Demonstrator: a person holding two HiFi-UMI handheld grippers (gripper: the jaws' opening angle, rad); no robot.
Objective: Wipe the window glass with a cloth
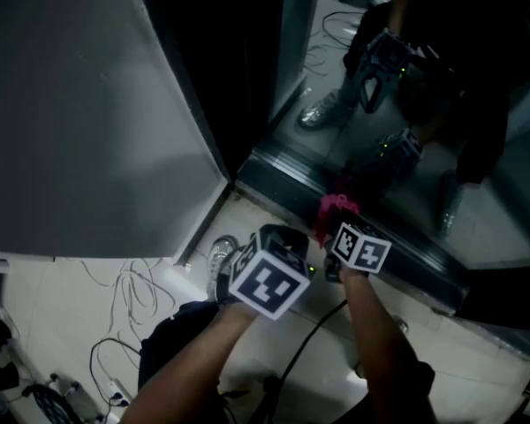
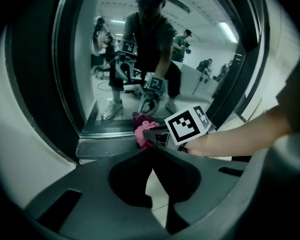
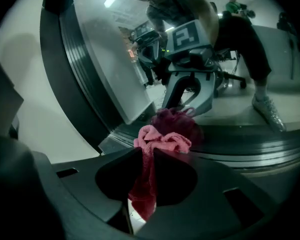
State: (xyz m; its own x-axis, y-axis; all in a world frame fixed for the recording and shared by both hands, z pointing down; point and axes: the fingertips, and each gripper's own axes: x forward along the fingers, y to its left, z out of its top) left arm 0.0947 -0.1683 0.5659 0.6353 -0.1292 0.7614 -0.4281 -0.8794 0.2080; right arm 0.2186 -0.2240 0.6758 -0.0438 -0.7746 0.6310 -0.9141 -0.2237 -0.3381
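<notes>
A pink cloth (image 1: 336,208) is bunched against the bottom of the window glass (image 1: 424,104), just above the dark lower frame (image 1: 291,179). My right gripper (image 1: 334,223) is shut on the cloth. In the right gripper view the cloth (image 3: 162,139) bulges past the closed jaws of that gripper (image 3: 147,154) and hangs down between them, its reflection darker in the glass (image 3: 240,99). My left gripper (image 1: 281,241) sits just left of the right one, a little back from the glass. In the left gripper view my left gripper (image 2: 152,154) is shut and holds nothing, with the cloth (image 2: 142,133) ahead.
A grey wall panel (image 1: 71,104) fills the left, with a dark upright frame (image 1: 203,60) beside the glass. Loose cables (image 1: 132,299) and a power strip (image 1: 115,396) lie on the tiled floor. My shoe (image 1: 221,254) stands near the sill. The glass mirrors me and both grippers.
</notes>
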